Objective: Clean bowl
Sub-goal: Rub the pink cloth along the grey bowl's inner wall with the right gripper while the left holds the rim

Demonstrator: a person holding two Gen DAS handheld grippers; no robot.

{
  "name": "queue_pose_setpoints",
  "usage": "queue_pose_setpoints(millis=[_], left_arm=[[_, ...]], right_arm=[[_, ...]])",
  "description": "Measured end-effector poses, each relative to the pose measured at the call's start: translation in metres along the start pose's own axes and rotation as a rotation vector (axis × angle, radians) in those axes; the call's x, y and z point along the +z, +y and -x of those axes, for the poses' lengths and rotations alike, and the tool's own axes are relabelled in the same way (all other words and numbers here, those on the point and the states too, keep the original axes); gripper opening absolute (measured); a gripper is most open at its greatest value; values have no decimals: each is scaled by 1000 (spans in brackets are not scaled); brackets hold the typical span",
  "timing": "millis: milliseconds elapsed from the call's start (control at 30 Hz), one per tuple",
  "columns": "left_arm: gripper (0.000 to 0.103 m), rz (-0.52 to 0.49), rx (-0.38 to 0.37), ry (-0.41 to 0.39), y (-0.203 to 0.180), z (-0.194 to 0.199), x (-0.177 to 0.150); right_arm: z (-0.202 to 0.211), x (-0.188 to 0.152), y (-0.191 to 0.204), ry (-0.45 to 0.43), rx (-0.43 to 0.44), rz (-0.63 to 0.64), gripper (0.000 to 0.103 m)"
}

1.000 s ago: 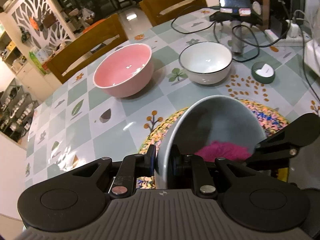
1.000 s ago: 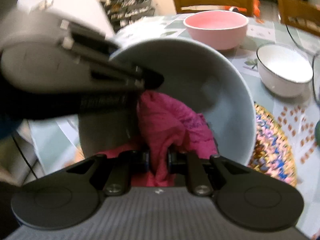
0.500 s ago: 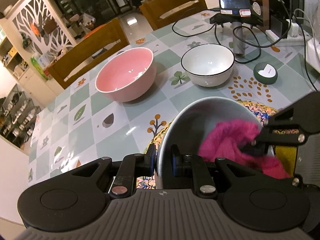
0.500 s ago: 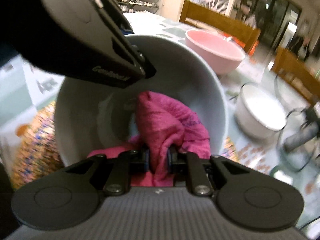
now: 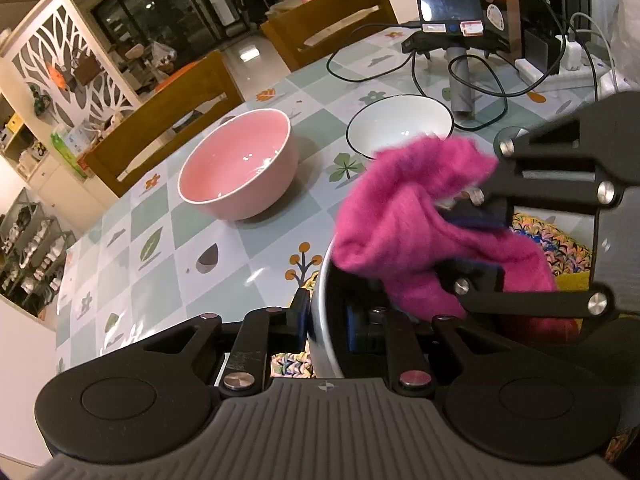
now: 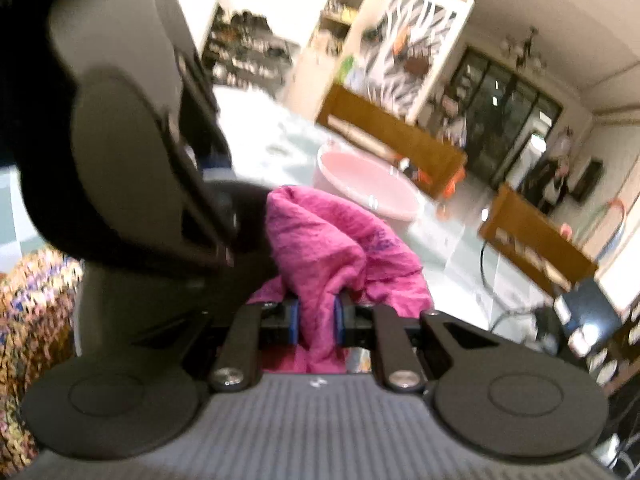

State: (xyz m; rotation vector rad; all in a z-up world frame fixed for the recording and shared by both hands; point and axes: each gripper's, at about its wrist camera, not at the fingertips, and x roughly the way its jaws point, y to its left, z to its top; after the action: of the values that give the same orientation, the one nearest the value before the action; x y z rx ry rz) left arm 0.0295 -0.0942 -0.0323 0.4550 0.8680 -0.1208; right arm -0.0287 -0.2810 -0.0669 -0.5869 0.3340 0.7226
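the table (image 5: 168,240), covered in a checked cloth with leaf and flower prints, fills most of the left wrist view, with wooden chairs (image 5: 160,120) along its far edge. a woven multicoloured mat (image 5: 560,248) lies at the near right, under the work area. the grey bowl (image 5: 324,320) is tipped on its side above that mat, its rim pinched between the pressed-together fingers of the left gripper (image 5: 326,320). a pink bowl (image 5: 240,168) stands upright farther back on the table, and a white bowl (image 5: 400,128) with a dark rim stands to its right, well apart from the grey one. the magenta cloth (image 5: 412,216) bulges over the grey bowl's upper edge. the right gripper (image 6: 316,322) is clamped on a fold of this cloth (image 6: 340,248), blue pads squeezing it on both sides. a phone on a stand (image 5: 448,4) sits at the far right among cables.
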Motion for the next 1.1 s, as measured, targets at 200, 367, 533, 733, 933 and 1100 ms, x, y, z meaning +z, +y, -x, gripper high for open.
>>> queue_pose_setpoints(millis=[200,367,533,733,933,1100], left_arm=[[18,20,-11,7,4,0,1],[21,-5,0,1,-2,1,0],[22,-17,3,0,-4,1,-1],[22,-16,2,3,-3,1,-1],[22,-12,0,5,-3,0,0],[22,-4,0,6,-4,0,1]], right_arm=[[24,0,-5,-72,-11,67,17],[21,7,-6,-36,-64,100,17],[-1,-1,-21,40,-93,53,17],[-11,-6,-29,58,-85,26,17],[-16,0,-21,50,-81,20,17],[-9,1,-18,31,-49,19,17]])
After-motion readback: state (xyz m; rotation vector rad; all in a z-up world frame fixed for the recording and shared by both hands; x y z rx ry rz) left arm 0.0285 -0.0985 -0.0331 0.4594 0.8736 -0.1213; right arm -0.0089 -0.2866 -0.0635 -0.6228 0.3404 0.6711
